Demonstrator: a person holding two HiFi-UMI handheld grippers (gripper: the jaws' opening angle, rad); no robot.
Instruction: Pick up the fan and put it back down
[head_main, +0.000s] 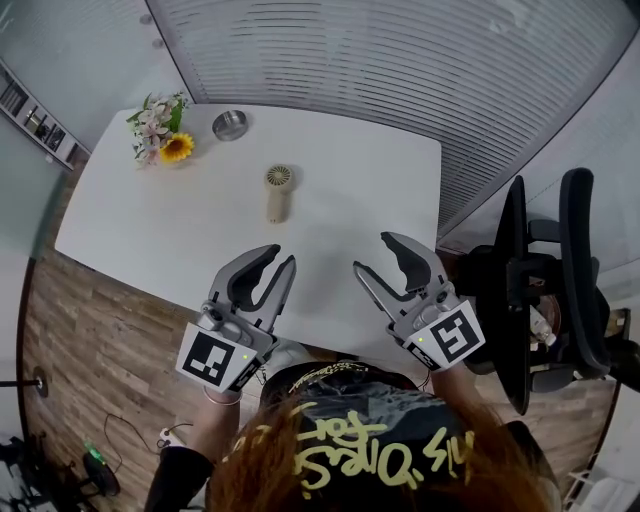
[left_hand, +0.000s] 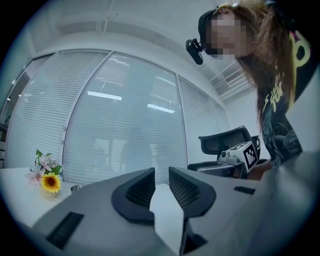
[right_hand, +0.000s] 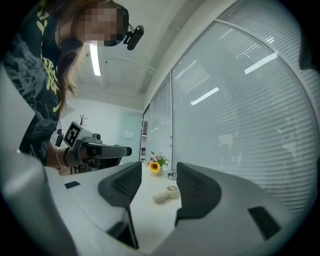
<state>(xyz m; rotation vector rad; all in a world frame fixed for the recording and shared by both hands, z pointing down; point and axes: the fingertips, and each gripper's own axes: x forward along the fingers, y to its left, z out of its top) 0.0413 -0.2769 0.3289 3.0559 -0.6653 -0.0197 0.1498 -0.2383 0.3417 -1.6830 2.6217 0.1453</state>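
A small cream hand fan lies flat on the white table, its round head towards the far side. Both grippers hover over the table's near edge, well short of the fan. My left gripper has its jaws a little apart with nothing between them; its own view shows only table and window past the jaws, not the fan. My right gripper stands wider open and empty. In the right gripper view the fan shows far off through the gap between the jaws.
A vase of flowers and a small metal bowl stand at the table's far left. A black office chair is close to the right of the table. A blind-covered glass wall runs behind it.
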